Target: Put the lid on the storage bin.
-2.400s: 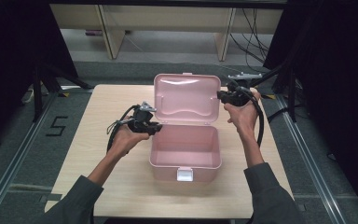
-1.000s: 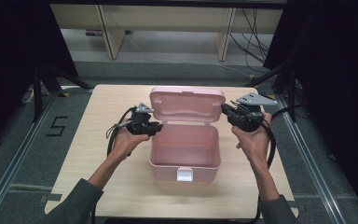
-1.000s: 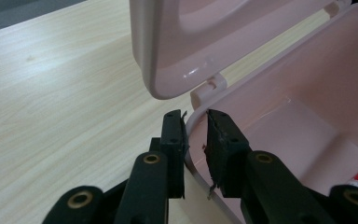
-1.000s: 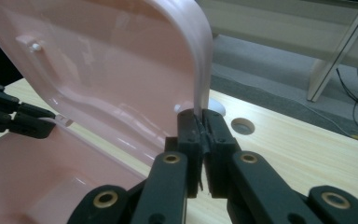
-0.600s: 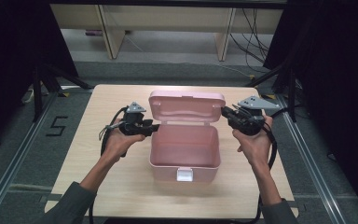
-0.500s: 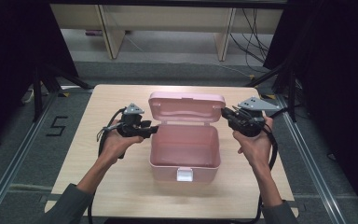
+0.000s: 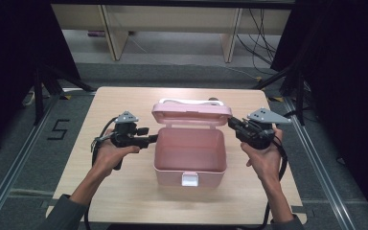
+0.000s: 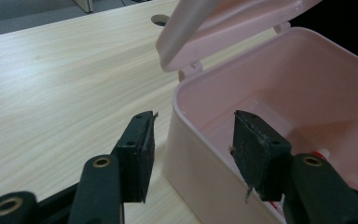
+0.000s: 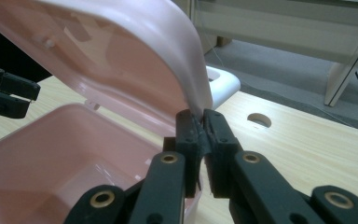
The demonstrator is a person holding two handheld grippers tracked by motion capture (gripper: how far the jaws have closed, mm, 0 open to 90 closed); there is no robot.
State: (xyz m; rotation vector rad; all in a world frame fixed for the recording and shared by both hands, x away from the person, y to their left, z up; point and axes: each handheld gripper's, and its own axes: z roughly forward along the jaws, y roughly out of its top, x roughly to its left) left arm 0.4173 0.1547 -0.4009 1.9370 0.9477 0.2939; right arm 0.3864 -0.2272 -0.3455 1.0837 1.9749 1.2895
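Right now the pink box sits in the middle of the counter, its long axis running across from one hand to the other, latch toward the person. Its lid hangs half lowered over the box's far side, tilted forward above the open cavity. The right tongs are clenched on the lid's right edge, at the box's far right corner, so this hand carries the closing move: the lid has to swing down and toward the person onto the rim. The left tongs stand released astride the box's left wall, one pad outside and one inside, neither pressing; their jaws have just been opening with the wall between them.

Against the earlier frames, the lid has come down from nearly upright, leaning back, to this half-closed tilt. The left hand has let go of the box's left wall and drawn slightly away from it
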